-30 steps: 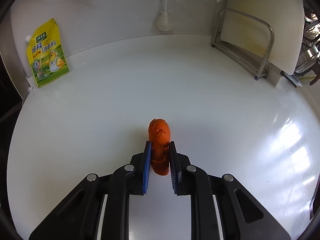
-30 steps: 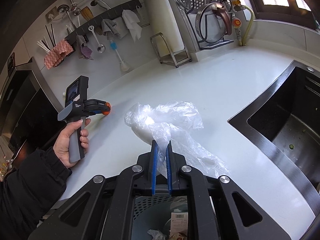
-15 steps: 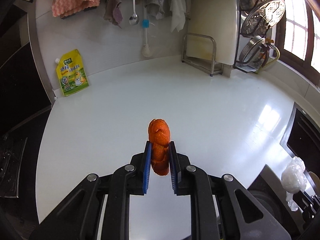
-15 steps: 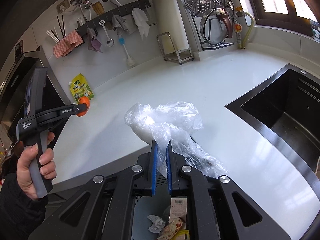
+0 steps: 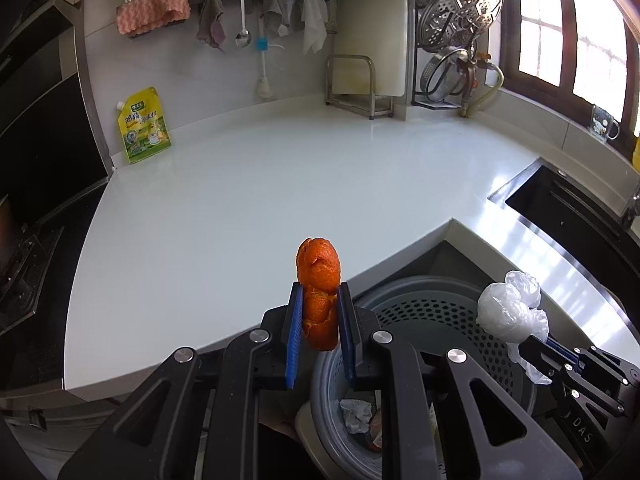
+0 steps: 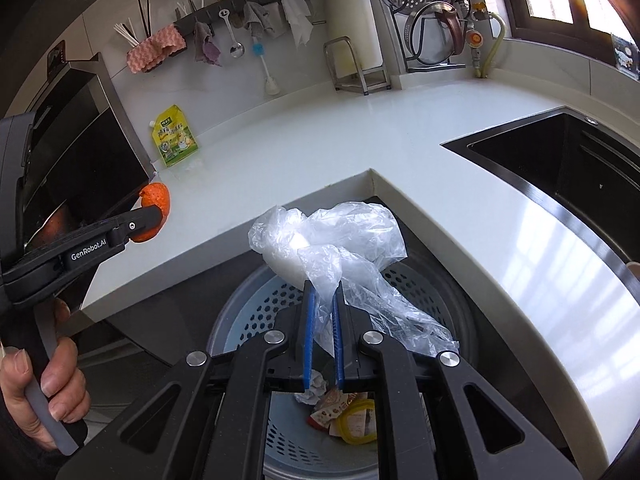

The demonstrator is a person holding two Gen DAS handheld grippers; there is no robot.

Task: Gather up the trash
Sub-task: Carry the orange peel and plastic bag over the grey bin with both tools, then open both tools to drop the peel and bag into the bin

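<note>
The left gripper (image 5: 319, 322) has its jaws clenched on an orange peel (image 5: 319, 280), held upright at centre frame, just past the edge of the white surface (image 5: 248, 200) and near the rim of the perforated bin (image 5: 432, 312) at lower right. The right gripper (image 6: 321, 332) pinches a crumpled plastic bag (image 6: 332, 240) by its tail, hanging directly over the bin's opening, where wrappers already lie. Both pieces seem poised for dropping in; the bag looks better placed.

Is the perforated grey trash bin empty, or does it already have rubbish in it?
Not empty. The perforated grey trash bin already holds rubbish: crumpled white paper, a yellow-rimmed lid and wrappers lie at its bottom.
</note>
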